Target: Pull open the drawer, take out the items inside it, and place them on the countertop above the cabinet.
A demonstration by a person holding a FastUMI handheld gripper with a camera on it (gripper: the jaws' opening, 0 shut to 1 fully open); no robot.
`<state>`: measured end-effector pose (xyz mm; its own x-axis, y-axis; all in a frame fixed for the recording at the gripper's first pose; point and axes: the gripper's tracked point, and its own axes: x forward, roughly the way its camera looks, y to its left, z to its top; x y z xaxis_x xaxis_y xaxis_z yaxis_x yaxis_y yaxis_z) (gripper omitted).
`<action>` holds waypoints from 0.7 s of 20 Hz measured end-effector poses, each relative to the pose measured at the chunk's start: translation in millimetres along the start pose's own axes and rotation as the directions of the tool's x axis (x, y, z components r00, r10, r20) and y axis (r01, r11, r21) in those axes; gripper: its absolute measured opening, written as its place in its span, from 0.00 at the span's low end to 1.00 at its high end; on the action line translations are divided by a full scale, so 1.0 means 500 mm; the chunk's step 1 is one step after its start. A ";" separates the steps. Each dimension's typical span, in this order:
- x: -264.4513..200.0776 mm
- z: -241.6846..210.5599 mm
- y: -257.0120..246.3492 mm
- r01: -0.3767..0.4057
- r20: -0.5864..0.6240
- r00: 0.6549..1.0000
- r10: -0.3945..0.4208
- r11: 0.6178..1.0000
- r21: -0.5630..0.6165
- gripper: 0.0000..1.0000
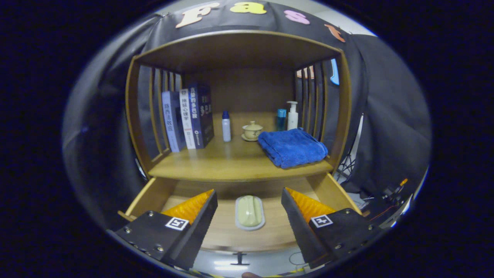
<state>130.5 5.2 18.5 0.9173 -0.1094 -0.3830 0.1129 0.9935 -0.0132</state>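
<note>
The gripper (249, 210) hovers over the pulled-out wooden drawer (335, 193), fingers spread wide and empty, the pale oval soap dish (249, 212) lying between them

So the gripper (249, 200) is spread wide, with nothing pinched between its two fingers. The left finger (193, 210) and the right finger (307, 208) sit well apart, both tips tilting in toward each other a bit. The whole thing is held pretty level and pointing straight forward, angled slightly downward. Each finger has a small square marker on top, near its base.
</note>
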 end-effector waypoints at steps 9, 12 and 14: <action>0.140 -0.118 -0.013 0.028 -0.289 0.957 -0.029 1.000 -0.006 0.99; 0.167 -0.132 -0.002 0.015 -0.313 0.949 -0.044 0.995 -0.095 0.91; 0.180 -0.155 -0.003 -0.013 -0.348 0.936 -0.052 0.983 -0.181 0.88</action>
<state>183.1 -3.8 -87.5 0.7196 -0.1427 -0.6796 0.0295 0.9841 -0.1753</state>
